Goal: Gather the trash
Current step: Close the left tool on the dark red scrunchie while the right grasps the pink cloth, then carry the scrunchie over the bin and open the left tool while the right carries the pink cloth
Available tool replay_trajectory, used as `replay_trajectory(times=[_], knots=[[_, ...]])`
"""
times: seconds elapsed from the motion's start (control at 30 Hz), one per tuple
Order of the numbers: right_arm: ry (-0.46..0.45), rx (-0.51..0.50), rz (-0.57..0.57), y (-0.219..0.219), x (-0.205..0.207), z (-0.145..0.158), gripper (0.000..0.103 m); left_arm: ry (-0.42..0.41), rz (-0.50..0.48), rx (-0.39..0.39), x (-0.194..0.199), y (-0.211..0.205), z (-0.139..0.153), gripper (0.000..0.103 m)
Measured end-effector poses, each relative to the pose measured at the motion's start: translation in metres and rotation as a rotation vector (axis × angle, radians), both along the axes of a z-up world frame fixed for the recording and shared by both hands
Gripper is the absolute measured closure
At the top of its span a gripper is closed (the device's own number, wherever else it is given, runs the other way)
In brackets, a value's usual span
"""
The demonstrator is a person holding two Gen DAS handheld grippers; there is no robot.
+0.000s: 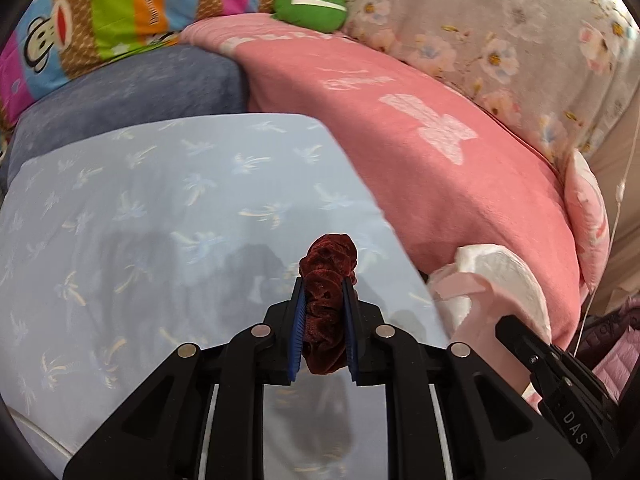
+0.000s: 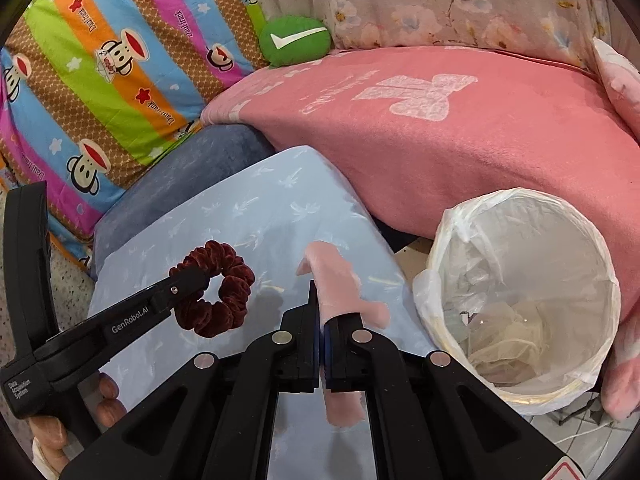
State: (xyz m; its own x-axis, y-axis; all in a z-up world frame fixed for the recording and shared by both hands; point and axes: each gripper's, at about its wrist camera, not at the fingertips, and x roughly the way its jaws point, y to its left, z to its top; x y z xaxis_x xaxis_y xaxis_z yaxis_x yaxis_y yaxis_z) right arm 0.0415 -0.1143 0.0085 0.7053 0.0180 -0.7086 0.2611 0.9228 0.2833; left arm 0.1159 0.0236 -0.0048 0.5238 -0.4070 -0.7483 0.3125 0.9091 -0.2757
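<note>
My left gripper (image 1: 323, 280) is shut on a dark red velvet scrunchie (image 1: 328, 280) and holds it above the light blue cushion (image 1: 160, 220). The scrunchie also shows in the right wrist view (image 2: 224, 292), pinched by the left gripper (image 2: 192, 278). My right gripper (image 2: 320, 304) is shut on a pale pink scrap of soft paper or cloth (image 2: 336, 284), held above the blue cushion's right edge (image 2: 280, 208). A white-lined trash bin (image 2: 520, 300) stands open to its right, with crumpled wrappers inside. In the left wrist view the bin (image 1: 512, 280) is partly hidden behind the pink scrap (image 1: 472, 300).
A pink blanket (image 2: 440, 140) lies behind the bin. A striped monkey-print pillow (image 2: 100, 72), a green round cushion (image 2: 296, 40) and a floral quilt (image 2: 440, 0) are at the back. A blue-grey cushion (image 1: 140, 88) lies under the light blue one.
</note>
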Motion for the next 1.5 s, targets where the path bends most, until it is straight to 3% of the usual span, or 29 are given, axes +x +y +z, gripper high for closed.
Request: replay_trajectory(times=[0.23, 0.83, 1.23, 1.3, 1.37, 1.43, 1.5], knots=[[-0.039, 0.021, -0.068, -0.034, -0.021, 0.012, 0.102, -0.033, -0.097, 0.015, -0.015, -0.045, 0.012, 0.086], [-0.067, 0.058, -0.250, -0.124, -0.065, 0.009, 0.102, -0.018, -0.312, 0.021, -0.037, -0.143, 0.019, 0.086], [-0.065, 0.065, -0.296, -0.150, -0.074, 0.002, 0.102, -0.014, -0.376, 0.049, -0.043, -0.182, 0.014, 0.083], [-0.062, 0.067, -0.299, -0.152, -0.073, 0.000, 0.102, -0.005, -0.373, 0.050, -0.042, -0.183, 0.013, 0.075], [-0.060, 0.069, -0.298, -0.154, -0.071, -0.001, 0.102, -0.011, -0.356, 0.054, -0.040, -0.183, 0.013, 0.057], [-0.058, 0.066, -0.298, -0.155, -0.069, -0.001, 0.102, -0.029, -0.341, 0.059, -0.040, -0.182, 0.015, 0.048], [-0.057, 0.049, -0.299, -0.155, -0.067, 0.000, 0.098, -0.037, -0.333, 0.067, -0.039, -0.180, 0.015, 0.047]])
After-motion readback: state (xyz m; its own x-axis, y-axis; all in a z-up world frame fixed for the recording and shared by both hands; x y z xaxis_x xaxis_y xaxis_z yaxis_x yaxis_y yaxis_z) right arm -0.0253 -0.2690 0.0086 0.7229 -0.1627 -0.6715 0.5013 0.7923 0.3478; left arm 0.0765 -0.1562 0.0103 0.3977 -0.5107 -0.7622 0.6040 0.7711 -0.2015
